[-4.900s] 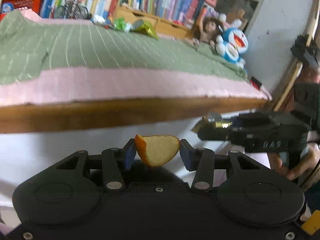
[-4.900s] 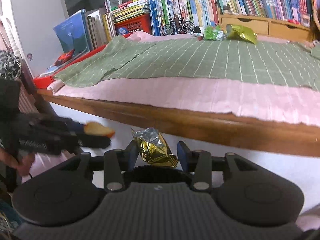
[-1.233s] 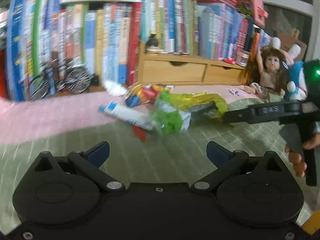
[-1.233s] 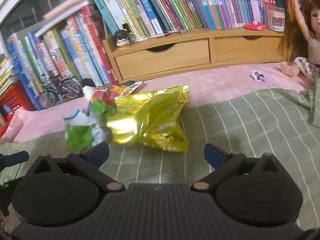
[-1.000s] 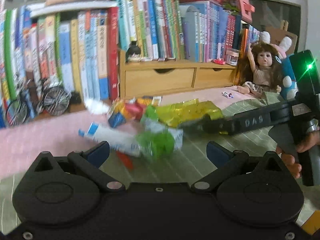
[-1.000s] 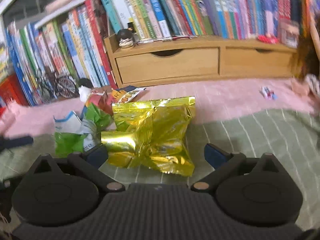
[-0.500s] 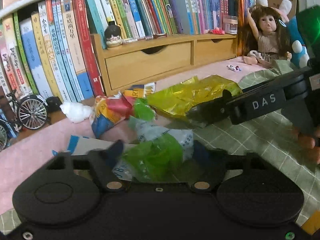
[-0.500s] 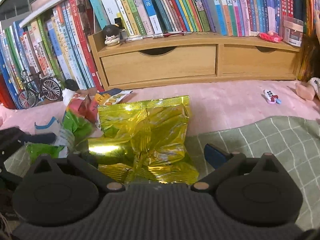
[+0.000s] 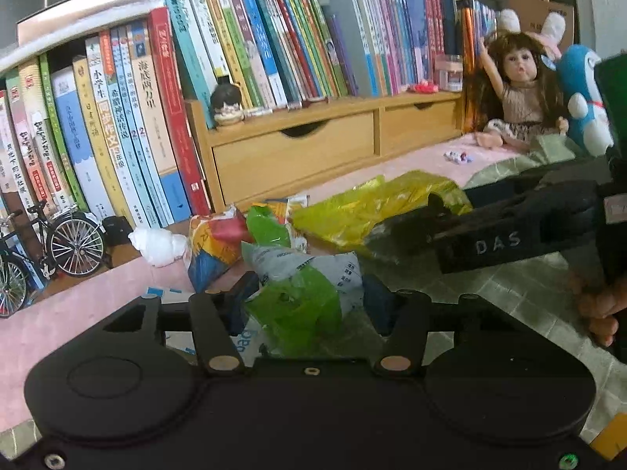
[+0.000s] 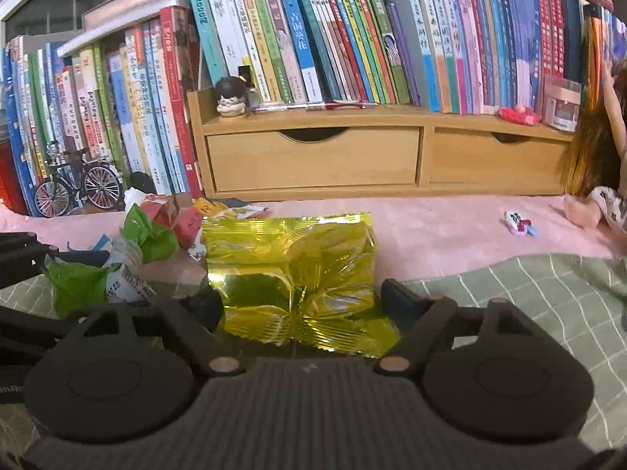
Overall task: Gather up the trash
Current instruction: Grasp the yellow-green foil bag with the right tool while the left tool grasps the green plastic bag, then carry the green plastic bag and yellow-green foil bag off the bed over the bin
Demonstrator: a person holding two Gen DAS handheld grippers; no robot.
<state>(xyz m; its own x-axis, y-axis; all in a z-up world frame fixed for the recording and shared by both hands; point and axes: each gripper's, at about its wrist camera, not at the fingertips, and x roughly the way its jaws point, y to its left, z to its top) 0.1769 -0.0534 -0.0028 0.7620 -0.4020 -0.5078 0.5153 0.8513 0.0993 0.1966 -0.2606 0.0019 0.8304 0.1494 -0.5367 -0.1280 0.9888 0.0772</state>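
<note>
A small heap of trash lies on the bed, where the pink blanket (image 9: 78, 305) meets the green checked cloth (image 9: 509, 297). My left gripper (image 9: 309, 297) is shut on a crumpled green and white plastic wrapper (image 9: 298, 305). My right gripper (image 10: 303, 301) has its fingers pressed against both sides of a yellow foil bag (image 10: 290, 258). From the left wrist view, the right gripper (image 9: 403, 219) reaches in from the right onto the same yellow foil bag (image 9: 352, 211). A red and orange wrapper (image 9: 211, 243), a white tissue ball (image 9: 158, 244) and a blue and white packet (image 9: 164, 297) lie loose.
A wooden drawer unit (image 9: 294, 156) carrying a long row of books stands right behind the heap. A model bicycle (image 9: 58, 243) is at the far left. A doll (image 9: 521, 105) and a blue plush toy (image 9: 584, 105) sit at the right. A person's hand (image 9: 599, 305) holds the right gripper.
Both grippers dropped their earlier pieces, came up to the heap open, then moved in. The left has shut on the green wrapper and the right has narrowed onto the yellow bag.
</note>
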